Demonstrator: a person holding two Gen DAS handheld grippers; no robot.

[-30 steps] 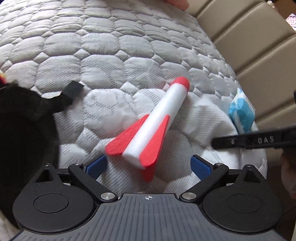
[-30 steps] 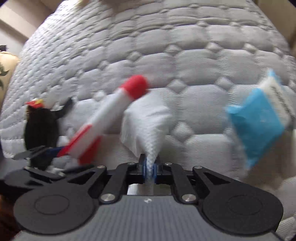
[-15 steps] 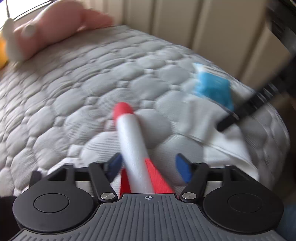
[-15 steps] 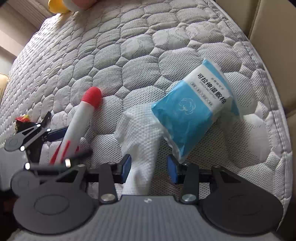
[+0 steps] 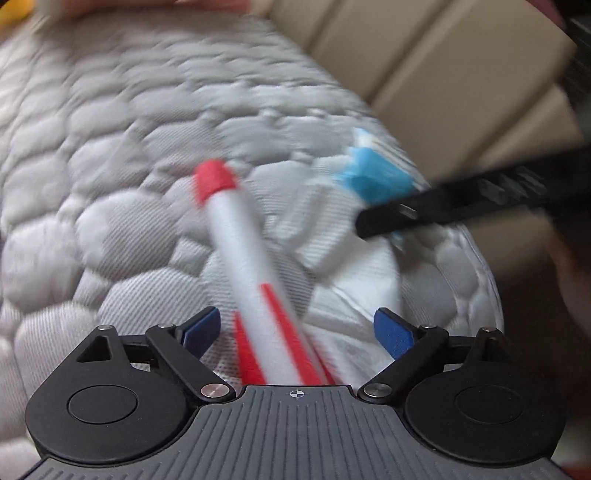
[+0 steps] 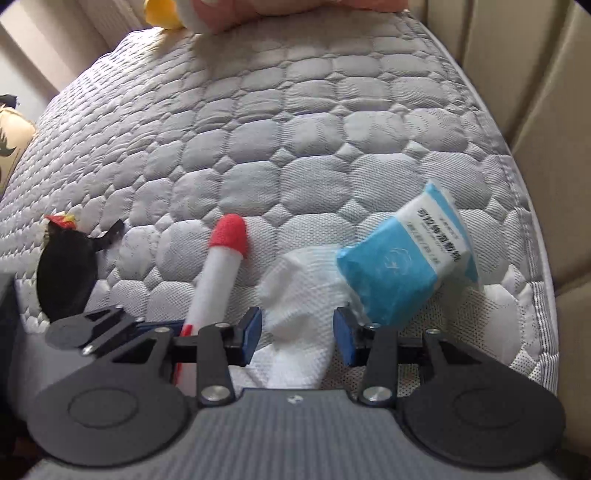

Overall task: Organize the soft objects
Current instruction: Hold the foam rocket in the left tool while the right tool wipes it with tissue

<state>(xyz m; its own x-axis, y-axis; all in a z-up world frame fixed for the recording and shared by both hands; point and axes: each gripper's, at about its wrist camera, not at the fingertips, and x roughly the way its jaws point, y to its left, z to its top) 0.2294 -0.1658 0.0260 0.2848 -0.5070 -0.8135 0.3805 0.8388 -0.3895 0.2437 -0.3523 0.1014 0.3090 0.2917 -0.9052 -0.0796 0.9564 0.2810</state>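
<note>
A white foam rocket (image 5: 243, 258) with a red nose and red fins lies on the grey quilted mattress (image 6: 295, 129). Its tail runs between the blue pads of my open left gripper (image 5: 295, 330); the left wrist view is blurred, so contact is unclear. My right gripper (image 6: 297, 334) is open around a crumpled white cloth (image 6: 299, 291) without pinching it. A blue and white packet (image 6: 399, 266) rests on the cloth's far right edge. The rocket (image 6: 218, 280) is left of the cloth, with one of the left gripper's fingers (image 6: 96, 326) beside its tail.
A black plush toy (image 6: 66, 273) with a red crest lies at the left. A pink plush (image 6: 280, 11) and a yellow toy (image 6: 162, 18) sit at the mattress's far end. Beige padded panels (image 6: 535, 110) run along the right, close to the mattress edge.
My right gripper opened and let go of the white cloth, then stayed open around it. My left gripper swung in line with the rocket and closed in over its tail.
</note>
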